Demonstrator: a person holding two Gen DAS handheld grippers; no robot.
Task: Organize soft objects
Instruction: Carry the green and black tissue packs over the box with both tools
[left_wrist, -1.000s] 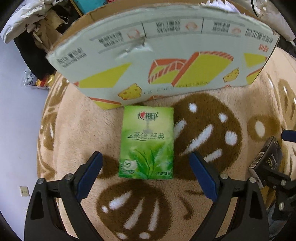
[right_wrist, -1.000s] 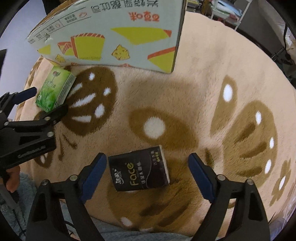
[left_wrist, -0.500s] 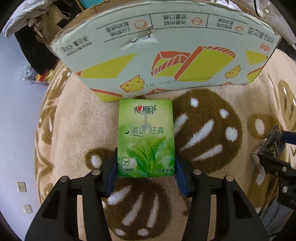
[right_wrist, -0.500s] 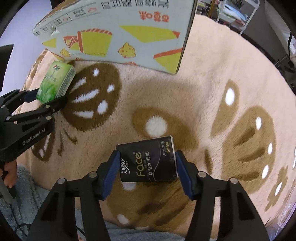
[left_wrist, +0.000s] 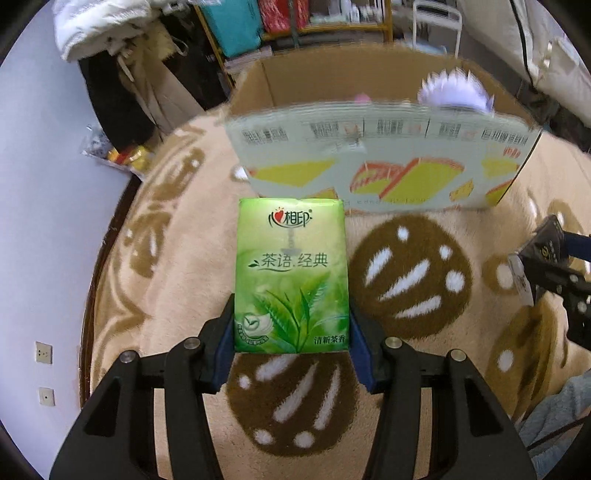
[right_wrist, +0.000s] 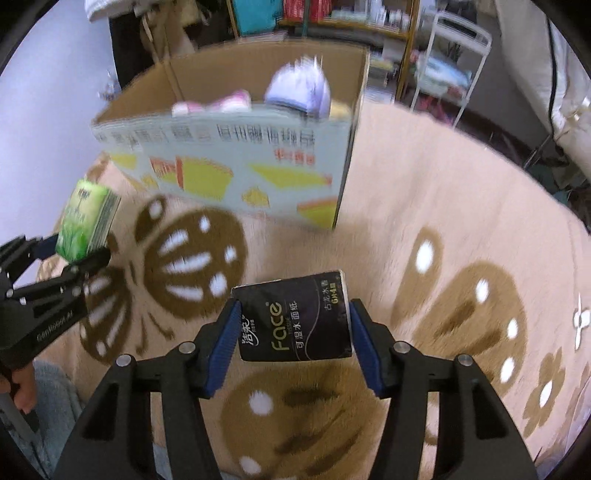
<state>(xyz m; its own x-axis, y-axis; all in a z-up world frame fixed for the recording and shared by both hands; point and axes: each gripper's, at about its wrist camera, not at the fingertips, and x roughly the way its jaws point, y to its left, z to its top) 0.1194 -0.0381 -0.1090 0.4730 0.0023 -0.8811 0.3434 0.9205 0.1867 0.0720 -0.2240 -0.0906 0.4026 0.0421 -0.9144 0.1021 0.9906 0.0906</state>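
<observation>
Left gripper (left_wrist: 291, 332) clamped on green tissue pack (left_wrist: 291, 273) labelled 心相印 茶语·经典, held above beige rug (left_wrist: 177, 258). Right gripper (right_wrist: 291, 332) clenched on black tissue pack (right_wrist: 295, 317) reading "Face". Ahead, open cardboard box (right_wrist: 240, 162), printing blurred, soft items inside; bare rug right of its corner

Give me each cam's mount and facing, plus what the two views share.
Left wrist: on the left gripper, looking forward at the green tissue pack in its jaws, cardboard box beyond.
Right wrist: on the right gripper, looking at the black tissue pack it holds; person's hand at left edge.
Shared: box, rug, each other's gripper and pack.
</observation>
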